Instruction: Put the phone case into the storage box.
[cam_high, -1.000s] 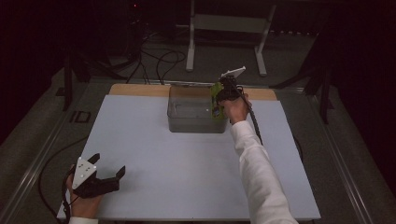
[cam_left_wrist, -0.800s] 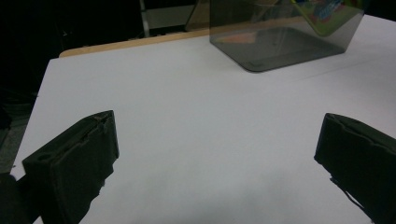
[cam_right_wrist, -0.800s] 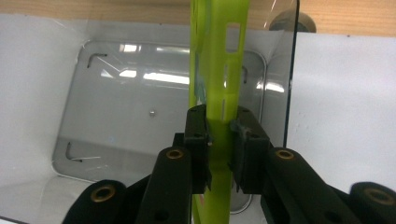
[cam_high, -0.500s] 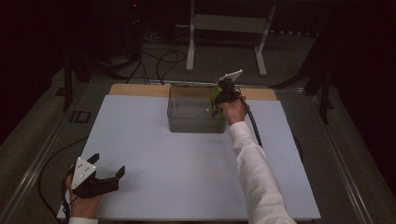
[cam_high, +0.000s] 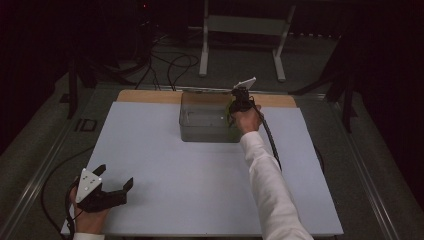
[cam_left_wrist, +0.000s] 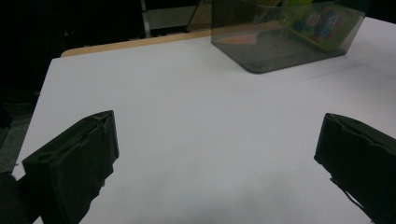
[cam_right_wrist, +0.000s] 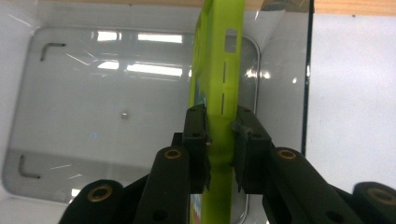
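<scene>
One clear bin (cam_high: 205, 122) around green case (cam_right_wrist: 217, 70).

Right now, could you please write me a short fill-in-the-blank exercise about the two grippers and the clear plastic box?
1. The right gripper is shut on a flat ____ green plastic case.
2. That case hangs over the clear plastic box, ____ its right wall.
3. The left gripper stands ____ over the white table.

Missing words: lime; near; open

I count one clear plastic bin (cam_high: 207, 122) on my counter (cam_high: 200, 175), and one lime-green phone case (cam_right_wrist: 217, 79). I have two grippers: my left gripper (cam_high: 107, 192) and my right gripper (cam_right_wrist: 219, 135), each with two black jaws. Only one white sleeve (cam_high: 270, 185) is clearly seen.
</scene>
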